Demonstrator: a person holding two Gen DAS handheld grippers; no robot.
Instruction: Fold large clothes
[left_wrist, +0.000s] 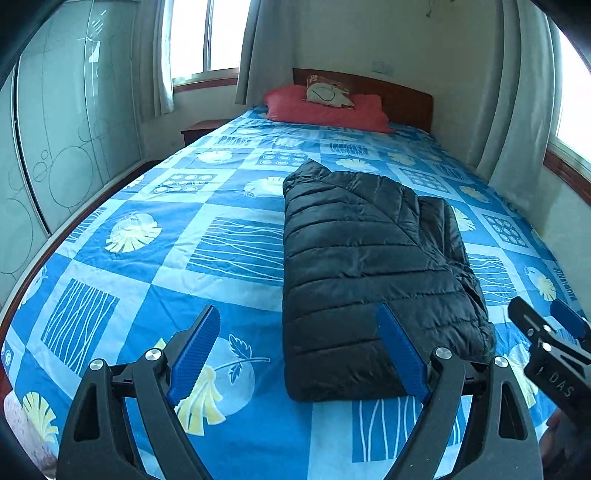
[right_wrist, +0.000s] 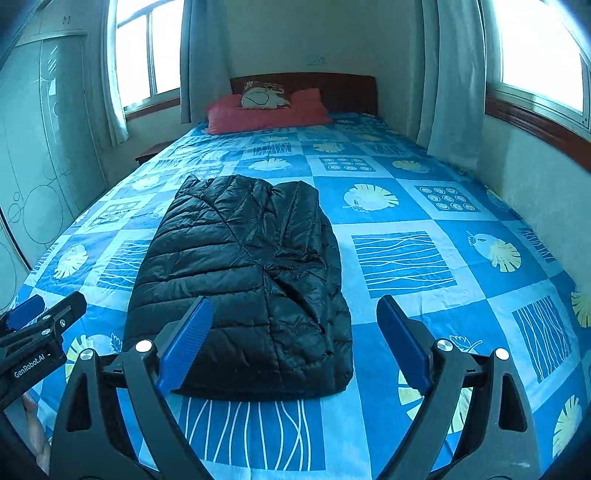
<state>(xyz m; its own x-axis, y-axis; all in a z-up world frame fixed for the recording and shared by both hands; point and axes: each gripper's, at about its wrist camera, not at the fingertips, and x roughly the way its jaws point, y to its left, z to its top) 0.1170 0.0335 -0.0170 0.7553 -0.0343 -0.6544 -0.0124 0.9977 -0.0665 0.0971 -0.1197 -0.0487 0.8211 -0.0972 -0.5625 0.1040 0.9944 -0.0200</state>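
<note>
Jacket: black quilted puffer jacket (left_wrist: 373, 273), folded into a rough rectangle, lying flat on the bed; centre-right of left wrist view, centre-left of right wrist view (right_wrist: 243, 288).
Bed: blue patchwork bedspread (left_wrist: 207, 206) w/ leaf & stripe squares, fills most of both frames.
L gripper: left gripper (left_wrist: 299, 350) at bottom centre of its view, jaws wide apart, nothing btwn the blue pads; held above the bedspread, near edge of jacket showing just past the right pad.
R gripper: right gripper (right_wrist: 295, 339) at bottom centre of its view, jaws spread wide, empty; jacket's near edge lies beyond the left pad, no contact seen.
Top of frame: red pillow (left_wrist: 325, 107) w/ small patterned cushion (left_wrist: 328, 92) on it, against wooden headboard (left_wrist: 402, 98).
Sides: curtains (left_wrist: 258, 48) & windows upper left and right.
</note>
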